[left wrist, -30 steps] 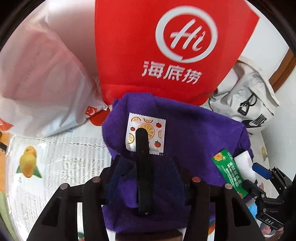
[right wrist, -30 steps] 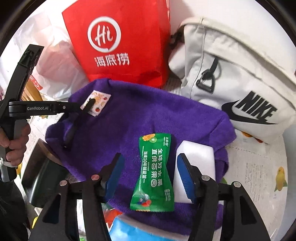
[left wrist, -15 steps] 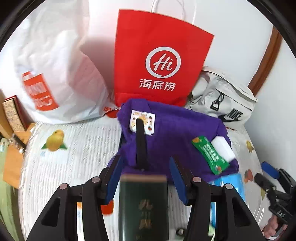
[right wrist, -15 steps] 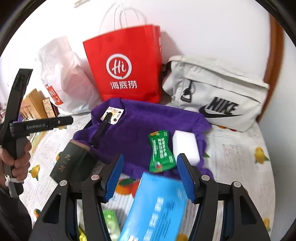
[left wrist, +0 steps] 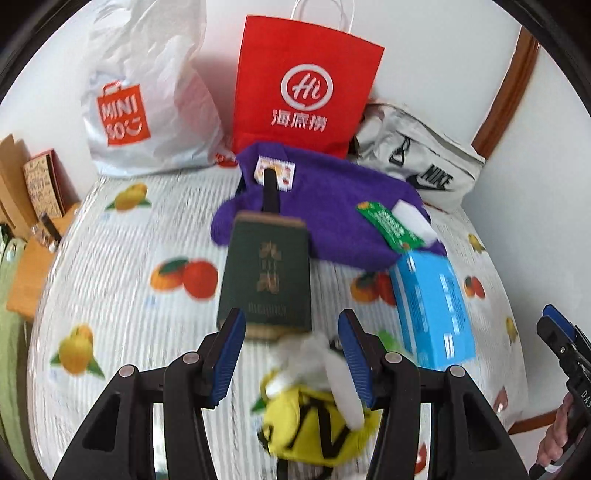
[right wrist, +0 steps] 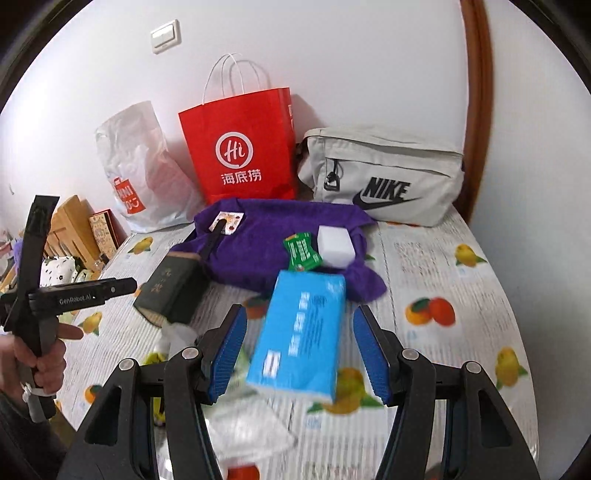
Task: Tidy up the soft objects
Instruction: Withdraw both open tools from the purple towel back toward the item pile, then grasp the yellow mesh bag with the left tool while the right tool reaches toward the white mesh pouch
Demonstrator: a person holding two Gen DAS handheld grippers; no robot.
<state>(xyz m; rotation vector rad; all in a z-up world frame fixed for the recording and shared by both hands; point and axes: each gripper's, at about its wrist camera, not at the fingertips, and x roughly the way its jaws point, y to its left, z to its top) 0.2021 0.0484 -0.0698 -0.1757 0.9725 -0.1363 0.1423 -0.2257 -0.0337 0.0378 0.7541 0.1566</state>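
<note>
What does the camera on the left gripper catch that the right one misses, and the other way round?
Only the left view shows the yellow plush toy clearly, lying between the open fingers of the left gripper.

Only the right view shows the wall switch and the hand holding the other tool.

Both show the red paper bag, purple towel, dark green box, blue tissue pack and grey Nike bag.

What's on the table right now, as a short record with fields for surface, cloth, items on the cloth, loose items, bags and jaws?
surface: fruit-print tablecloth
cloth: purple towel, crumpled
on cloth: green sachet, white sponge, small fruit-print packet
loose: blue tissue pack, dark green box, yellow plush toy
bags: red paper bag, white plastic bag, grey Nike bag
jaws: both open, empty
</note>
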